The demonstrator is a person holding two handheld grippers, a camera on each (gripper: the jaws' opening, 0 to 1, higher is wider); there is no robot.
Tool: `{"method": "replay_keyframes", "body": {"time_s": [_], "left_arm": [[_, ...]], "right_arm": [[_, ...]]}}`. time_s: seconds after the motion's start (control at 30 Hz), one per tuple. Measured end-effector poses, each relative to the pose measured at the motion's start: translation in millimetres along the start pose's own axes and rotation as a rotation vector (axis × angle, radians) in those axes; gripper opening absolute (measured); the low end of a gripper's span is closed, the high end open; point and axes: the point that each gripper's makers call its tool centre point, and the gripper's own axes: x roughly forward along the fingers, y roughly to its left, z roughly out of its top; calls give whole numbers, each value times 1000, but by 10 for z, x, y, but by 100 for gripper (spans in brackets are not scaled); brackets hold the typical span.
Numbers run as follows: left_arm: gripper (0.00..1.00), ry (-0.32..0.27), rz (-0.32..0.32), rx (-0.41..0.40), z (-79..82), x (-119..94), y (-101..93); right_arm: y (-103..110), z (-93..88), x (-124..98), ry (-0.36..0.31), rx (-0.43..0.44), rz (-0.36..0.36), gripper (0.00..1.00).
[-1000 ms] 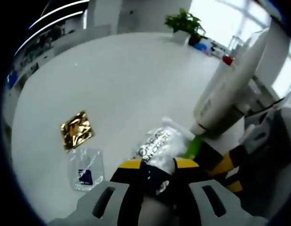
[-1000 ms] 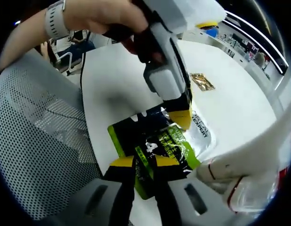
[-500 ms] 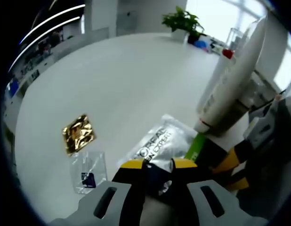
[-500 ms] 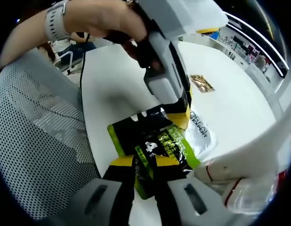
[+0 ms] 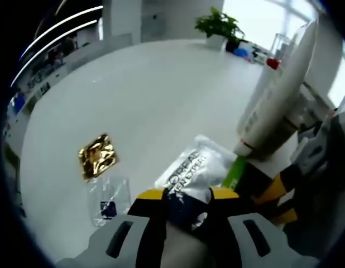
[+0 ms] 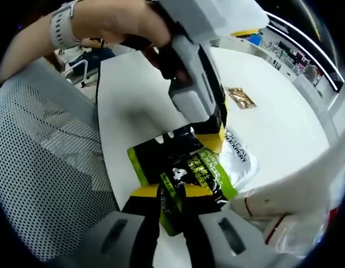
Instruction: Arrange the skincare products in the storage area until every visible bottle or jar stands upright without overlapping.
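Clearly, the right gripper [image 6: 171, 192] pinched a green-and-black sachet [image 6: 183, 167] on the white desk [image 6: 133, 100]; the left gripper [image 5: 186, 195] pinched a clear "L'OREAL…EXPERT" sachet [image 5: 197, 167], gold foil packet [image 5: 97, 156] at nine o'clock.

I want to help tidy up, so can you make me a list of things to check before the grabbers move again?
1. Left gripper has hold of the silvery packet: ok, its jaws are closed on the packet's edge.
2. Right gripper has hold of the green and black packet: ok, jaws pinched on it.
3. The two packets are apart: not ok, the green one overlaps the silvery one.
4. White tube stands upright: cannot tell, it leans in the left gripper view, but that view tilts.
5. Gold packet and clear packet are apart: ok, side by side on the white table.
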Motion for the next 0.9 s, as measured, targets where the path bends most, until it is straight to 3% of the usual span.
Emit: {"method": "replay_keyframes", "body": {"time_s": [0.17, 0.3, 0.37, 0.5, 0.77, 0.9], "left_arm": [[24, -16, 11, -23, -24, -29, 49], [21, -69, -1, -76, 9, -23, 83], [21, -64, 5, -63, 7, -22, 78], [25, -28, 46, 10, 28, 10, 32], [30, -15, 75, 5, 73, 39, 10], [46, -39, 72, -44, 97, -72, 2]], "right_arm": [[3, 3, 2, 9, -3, 6, 15], [5, 3, 1, 15, -14, 5, 15], [7, 5, 0, 15, -21, 3, 14], [11, 6, -1, 16, -33, 0, 14], [12, 12, 1, 17, -55, -7, 14], [10, 7, -2, 11, -42, -2, 14]]}}
